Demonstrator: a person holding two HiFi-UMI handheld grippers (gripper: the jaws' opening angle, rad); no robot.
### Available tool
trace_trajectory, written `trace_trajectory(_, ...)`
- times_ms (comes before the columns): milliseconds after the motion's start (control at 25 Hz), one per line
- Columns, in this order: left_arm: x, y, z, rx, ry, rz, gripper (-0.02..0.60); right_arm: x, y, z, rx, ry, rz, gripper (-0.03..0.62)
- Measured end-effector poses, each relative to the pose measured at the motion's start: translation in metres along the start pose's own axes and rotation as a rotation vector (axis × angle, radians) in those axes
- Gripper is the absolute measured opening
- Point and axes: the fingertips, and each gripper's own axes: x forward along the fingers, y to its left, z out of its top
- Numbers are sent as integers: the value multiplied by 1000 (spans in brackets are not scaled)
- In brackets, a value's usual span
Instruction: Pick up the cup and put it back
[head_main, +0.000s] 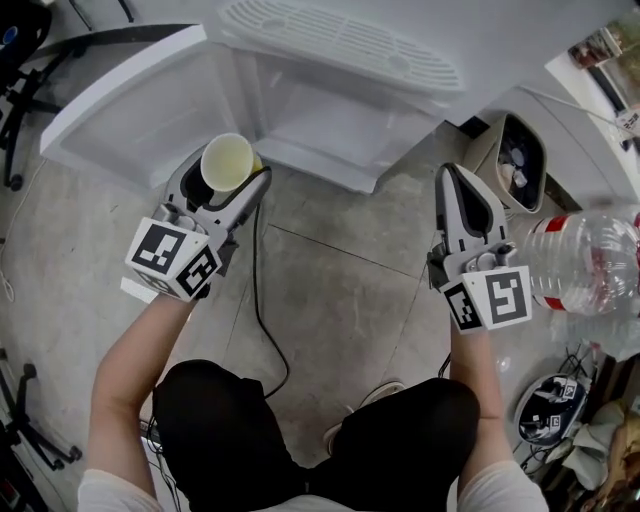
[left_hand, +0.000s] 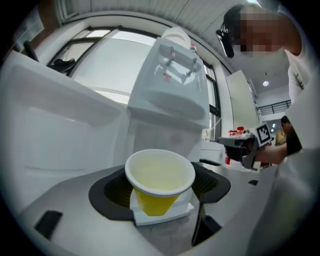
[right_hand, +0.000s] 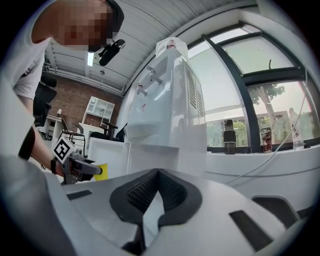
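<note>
A yellow paper cup (head_main: 228, 158) with a white inside stands upright between the jaws of my left gripper (head_main: 226, 180), which is shut on it. In the left gripper view the cup (left_hand: 159, 180) fills the gap between the dark pads (left_hand: 112, 192), in front of the white water dispenser (left_hand: 170, 85). My right gripper (head_main: 452, 175) hangs to the right with its jaws shut and nothing in them. The right gripper view shows its pads (right_hand: 137, 192) together, and the cup (right_hand: 101, 171) far off at the left.
The white dispenser (head_main: 330, 50) stands ahead with its lower cabinet door (head_main: 120, 100) swung open to the left. A large clear water bottle (head_main: 585, 262) lies at the right, beside a small bin (head_main: 520, 160). A black cable (head_main: 258, 300) runs across the floor.
</note>
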Motion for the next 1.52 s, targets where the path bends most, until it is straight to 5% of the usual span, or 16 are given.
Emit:
trace_trajectory(320, 113, -17, -45, 183, 145, -89, 356, -7, 1, -4, 8, 11, 14, 18)
trace_trajectory(600, 180, -24, -61, 146, 185, -99, 356, -17, -7, -8, 31, 17, 2, 18)
trace_trajectory(920, 198, -5, -85, 147, 216, -52, 356, -25, -2, -10, 10, 13, 17, 18)
trace_trajectory(1120, 211, 2, -96, 59, 217, 6, 356, -26, -1, -14, 29, 21, 37, 18)
trace_trajectory(1240, 217, -3, -100, 100, 231, -5, 356, -27, -1, -16, 38, 22, 39, 18)
trace_trajectory(1520, 220, -6, -148, 74, 377, -53, 361, -31, -9, -15, 64, 15, 22, 18)
